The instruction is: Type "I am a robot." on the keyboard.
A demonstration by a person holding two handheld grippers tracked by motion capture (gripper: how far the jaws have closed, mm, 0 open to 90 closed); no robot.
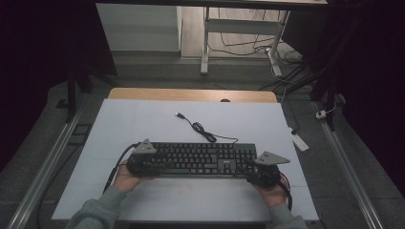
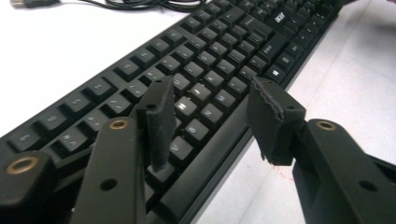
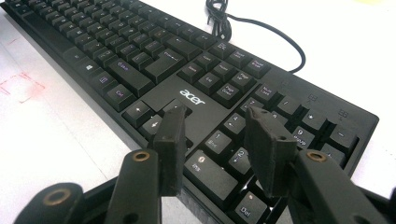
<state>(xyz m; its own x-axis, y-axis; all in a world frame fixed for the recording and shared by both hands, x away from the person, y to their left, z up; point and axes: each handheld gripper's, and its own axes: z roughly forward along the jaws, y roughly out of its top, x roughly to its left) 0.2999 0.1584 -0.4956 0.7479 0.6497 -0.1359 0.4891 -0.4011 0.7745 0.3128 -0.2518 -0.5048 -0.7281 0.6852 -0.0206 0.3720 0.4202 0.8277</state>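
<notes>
A black Acer keyboard (image 1: 200,160) lies across the near middle of the white table top (image 1: 138,119). Its cable (image 1: 203,131) curls away behind it and ends in a loose USB plug (image 1: 179,115). My left gripper (image 1: 143,164) sits at the keyboard's left end. In the left gripper view it (image 2: 212,93) stands open, one pad (image 2: 161,121) low over the keys (image 2: 205,60) and the other off the front edge. My right gripper (image 1: 255,174) is at the right end. In the right gripper view it (image 3: 215,114) is open above the number pad (image 3: 280,126) near the front edge.
A wooden table edge (image 1: 191,94) shows beyond the white top. Behind it stand a desk frame's legs (image 1: 205,43) with loose cables on the floor. A white power strip (image 1: 300,141) lies on the floor at the right. Metal rails (image 1: 47,162) run along both sides.
</notes>
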